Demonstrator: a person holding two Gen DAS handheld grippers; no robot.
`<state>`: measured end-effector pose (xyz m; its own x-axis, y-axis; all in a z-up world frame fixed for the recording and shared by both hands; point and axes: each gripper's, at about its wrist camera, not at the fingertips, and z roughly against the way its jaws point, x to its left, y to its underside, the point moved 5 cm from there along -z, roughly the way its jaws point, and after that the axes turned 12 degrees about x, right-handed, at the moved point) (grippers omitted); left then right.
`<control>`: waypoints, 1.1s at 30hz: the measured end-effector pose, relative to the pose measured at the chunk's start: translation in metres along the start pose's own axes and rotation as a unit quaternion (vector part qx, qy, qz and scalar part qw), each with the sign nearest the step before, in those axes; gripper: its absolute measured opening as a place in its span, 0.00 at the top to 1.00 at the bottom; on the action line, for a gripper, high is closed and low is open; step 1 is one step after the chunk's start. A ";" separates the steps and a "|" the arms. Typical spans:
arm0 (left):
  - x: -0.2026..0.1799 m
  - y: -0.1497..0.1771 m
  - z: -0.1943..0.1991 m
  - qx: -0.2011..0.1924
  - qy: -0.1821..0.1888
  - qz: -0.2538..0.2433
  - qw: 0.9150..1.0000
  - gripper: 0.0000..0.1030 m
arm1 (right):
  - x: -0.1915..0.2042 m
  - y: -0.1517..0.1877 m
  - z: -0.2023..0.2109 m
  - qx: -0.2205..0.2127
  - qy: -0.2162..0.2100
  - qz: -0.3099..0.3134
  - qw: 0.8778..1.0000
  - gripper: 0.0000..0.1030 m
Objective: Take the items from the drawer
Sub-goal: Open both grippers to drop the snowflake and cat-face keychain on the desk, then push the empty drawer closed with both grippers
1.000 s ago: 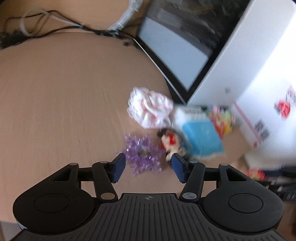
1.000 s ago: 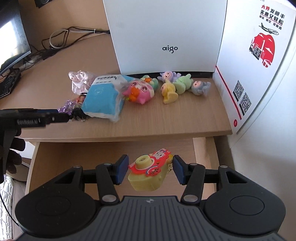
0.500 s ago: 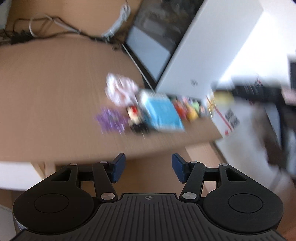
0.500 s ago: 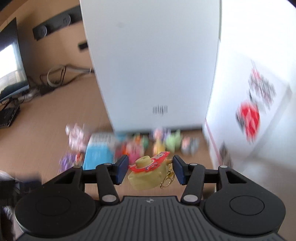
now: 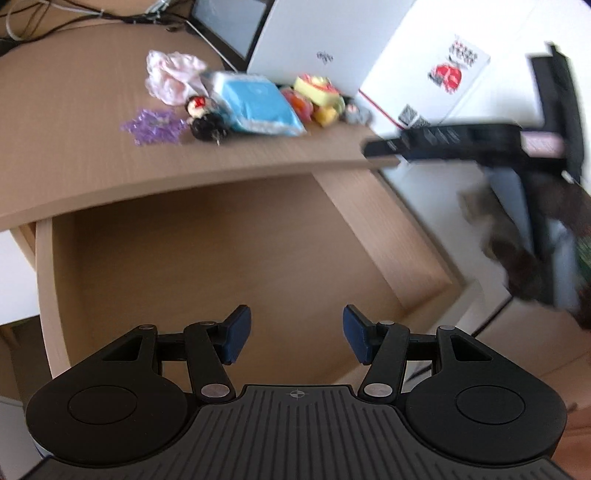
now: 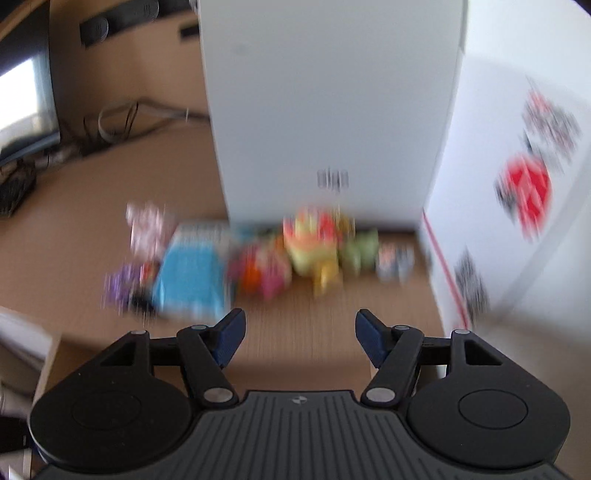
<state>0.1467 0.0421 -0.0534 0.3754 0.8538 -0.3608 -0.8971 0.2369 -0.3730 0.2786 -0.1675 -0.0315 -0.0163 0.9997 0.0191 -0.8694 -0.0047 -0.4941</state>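
Note:
My left gripper (image 5: 297, 332) hangs open above the pulled-out wooden drawer (image 5: 44, 280); the part of its floor that I see is bare. My right gripper (image 6: 299, 332) is over the desk's front edge, its jaws opening with nothing between them. The yellow toy with the red top (image 6: 314, 240) lies on the pile of small toys in front of the white box; it also shows in the left wrist view as the yellow toy (image 5: 317, 90). Beside it lie a blue pack (image 5: 258, 103), a doll keychain (image 5: 203, 118), a purple crystal piece (image 5: 155, 125) and a pink-white cloth (image 5: 170, 74).
A white box (image 6: 332, 103) marked aigo stands behind the toys. A white carton with red print (image 6: 517, 166) walls the right side. Cables (image 5: 74, 18) and a monitor (image 5: 229, 22) sit at the desk's back left. The right gripper's black body (image 5: 461, 138) and a hand reach over the desk corner.
The right gripper let go of the yellow toy, which now lies on the toy pile, and its jaws spread. The left gripper swung back from the desk top to above the drawer.

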 end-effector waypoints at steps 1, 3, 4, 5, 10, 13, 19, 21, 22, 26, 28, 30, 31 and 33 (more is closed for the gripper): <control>-0.001 0.002 -0.002 0.005 -0.007 0.000 1.000 0.42 | -0.002 0.014 0.003 0.010 0.004 -0.007 1.000 0.36; -0.002 0.006 -0.005 0.015 -0.022 0.008 1.000 0.42 | -0.004 0.041 0.012 0.028 0.011 -0.018 0.999 0.36; -0.002 0.007 -0.005 0.019 -0.025 0.017 0.999 0.42 | -0.004 0.055 0.017 0.036 0.016 -0.024 0.999 0.36; -0.003 0.009 -0.006 0.022 -0.025 0.026 0.999 0.42 | -0.004 0.068 0.022 0.043 0.020 -0.030 0.998 0.36; -0.019 0.025 0.004 0.023 -0.038 0.031 0.999 0.42 | 0.002 0.115 0.042 0.080 0.027 -0.044 0.995 0.36; -0.031 0.038 0.011 0.015 -0.054 0.038 0.998 0.42 | 0.009 0.132 0.051 0.084 0.020 -0.031 0.996 0.34; -0.057 0.074 0.016 -0.005 -0.108 0.073 0.992 0.42 | 0.017 0.159 0.050 0.089 -0.017 -0.008 0.996 0.31; -0.062 0.090 0.016 -0.002 -0.110 0.100 0.989 0.42 | 0.020 0.174 0.051 0.090 -0.034 0.006 0.995 0.31; -0.065 0.099 0.013 0.004 -0.114 0.109 0.988 0.42 | 0.021 0.183 0.050 0.092 -0.043 0.015 0.995 0.31; -0.066 0.126 -0.001 0.034 -0.130 0.143 0.981 0.42 | 0.021 0.207 0.034 0.119 -0.055 -0.007 0.991 0.29; -0.061 0.130 -0.006 0.030 -0.129 0.165 0.977 0.42 | 0.020 0.213 0.023 0.132 -0.057 -0.023 0.989 0.29; -0.055 0.130 -0.007 0.017 -0.145 0.179 0.973 0.42 | 0.021 0.215 0.017 0.131 -0.040 -0.020 0.990 0.29; -0.053 0.130 -0.007 0.009 -0.150 0.185 0.971 0.42 | 0.021 0.215 0.016 0.126 -0.035 -0.020 0.991 0.29; -0.050 0.126 -0.006 -0.014 -0.153 0.190 0.970 0.42 | 0.018 0.213 0.016 0.115 -0.030 -0.029 0.992 0.29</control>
<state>0.0161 0.0269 -0.0876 -0.0718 0.9757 -0.2071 -0.9490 -0.1308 -0.2868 0.0855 -0.1508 -0.1220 0.0145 0.9953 0.0963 -0.9595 0.0409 -0.2786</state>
